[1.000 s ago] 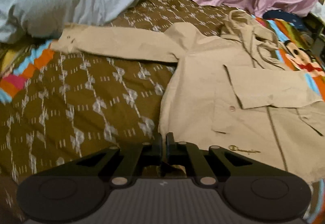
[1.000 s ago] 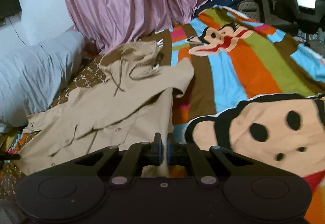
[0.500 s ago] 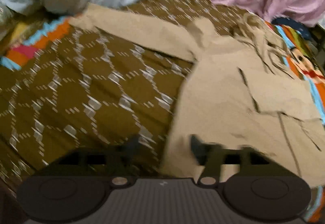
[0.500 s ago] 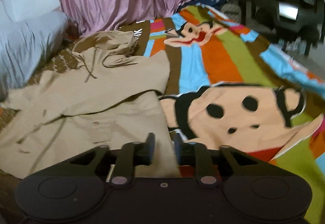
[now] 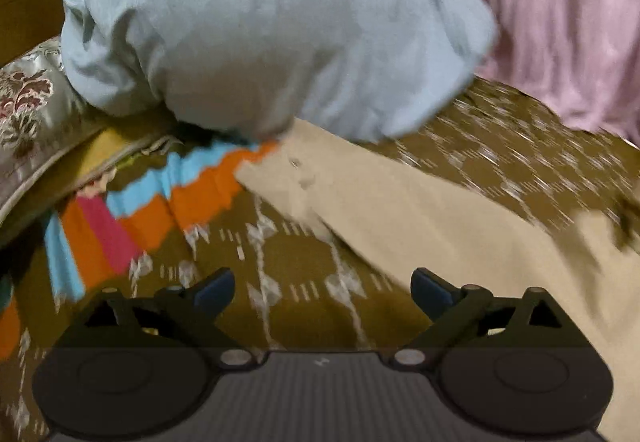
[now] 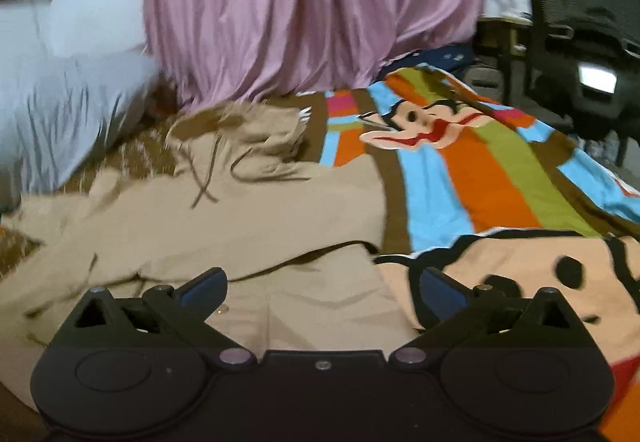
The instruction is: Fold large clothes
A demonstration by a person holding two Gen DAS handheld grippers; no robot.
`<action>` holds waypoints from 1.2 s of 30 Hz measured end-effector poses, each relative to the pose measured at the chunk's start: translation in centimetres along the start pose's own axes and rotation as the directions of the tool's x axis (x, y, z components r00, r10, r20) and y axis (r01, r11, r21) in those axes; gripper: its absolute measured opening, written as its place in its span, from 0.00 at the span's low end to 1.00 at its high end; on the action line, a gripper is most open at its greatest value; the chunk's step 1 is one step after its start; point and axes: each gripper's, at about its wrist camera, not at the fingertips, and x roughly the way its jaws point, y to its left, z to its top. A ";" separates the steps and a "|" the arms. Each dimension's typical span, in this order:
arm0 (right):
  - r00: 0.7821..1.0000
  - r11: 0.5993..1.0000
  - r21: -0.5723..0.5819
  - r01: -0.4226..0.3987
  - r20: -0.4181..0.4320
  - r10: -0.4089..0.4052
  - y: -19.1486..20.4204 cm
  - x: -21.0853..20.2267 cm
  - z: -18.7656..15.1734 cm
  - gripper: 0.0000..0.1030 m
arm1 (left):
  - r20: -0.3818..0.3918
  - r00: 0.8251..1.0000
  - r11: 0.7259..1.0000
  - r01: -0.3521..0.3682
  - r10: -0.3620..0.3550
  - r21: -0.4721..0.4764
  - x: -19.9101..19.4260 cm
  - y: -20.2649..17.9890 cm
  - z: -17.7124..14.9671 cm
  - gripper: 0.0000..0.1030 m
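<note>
Bed below both opening, empty grippers: left gripper [image 5: 322,288], right gripper [image 6: 323,288], beige jacket [image 6: 248,226]

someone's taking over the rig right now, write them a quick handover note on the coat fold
Left gripper: jaws opening, nothing between them, pointed toward the cuff of the spread sleeve, near the pale blue pillow.
Right gripper: jaws opening, empty, over the coat's front edge.
The beige hooded cotton coat lies flat on the bed's brown patterned cover, beside the striped cartoon blanket.
Done: one sleeve already folded across the chest.
Left: fold in the spread sleeve, then the body.
</note>
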 end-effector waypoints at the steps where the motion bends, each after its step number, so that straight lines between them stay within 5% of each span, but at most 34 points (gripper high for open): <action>1: 1.000 1.000 -0.016 0.003 0.003 -0.003 0.6 0.5 -0.2 0.99 | 0.002 1.000 1.000 -0.013 0.013 -0.021 1.6 0.3 1.0 0.94; 4: 1.000 1.000 -0.014 0.017 0.012 -0.017 1.1 2.3 -1.2 0.99 | -0.004 0.998 0.991 -0.069 0.069 -0.112 6.1 1.2 3.0 0.94; 7: 0.999 0.999 0.016 0.046 -0.008 -0.046 0.7 3.9 -2.7 0.99 | -0.049 0.983 0.953 -0.183 0.176 -0.242 9.9 2.5 4.5 0.89; 16: 0.995 0.998 0.008 0.060 -0.075 -0.059 0.4 6.3 -4.4 0.99 | -0.141 0.979 0.910 -0.187 0.144 -0.371 16.5 3.8 5.8 0.67; 18: 0.994 0.998 -0.003 0.065 -0.087 -0.065 0.5 6.5 -4.5 0.99 | -0.135 0.975 0.901 -0.213 0.174 -0.377 16.9 3.4 5.4 0.56; 20: 0.994 0.998 -0.011 0.068 -0.090 -0.068 0.6 6.7 -4.6 0.99 | -0.101 0.972 0.894 -0.235 0.212 -0.383 16.3 3.1 5.2 0.10; 21: 0.993 0.998 -0.012 0.068 -0.091 -0.069 0.6 6.7 -4.7 0.99 | -0.081 0.976 0.895 -0.216 0.201 -0.390 16.0 3.2 5.1 0.01; 26: 0.994 0.998 -0.006 0.065 -0.088 -0.065 0.6 6.6 -4.7 0.99 | -0.014 0.991 0.892 -0.127 0.135 -0.435 13.0 3.8 5.2 0.00; 30: 0.995 0.998 0.001 0.059 -0.084 -0.058 0.5 6.6 -4.8 0.99 | -0.032 0.996 0.880 -0.089 0.083 -0.467 11.1 4.5 5.5 0.00; 36: 0.995 0.998 0.003 0.060 -0.075 -0.059 0.5 6.3 -4.8 0.99 | 0.077 0.996 0.908 -0.006 0.042 -0.420 6.5 4.3 6.5 0.00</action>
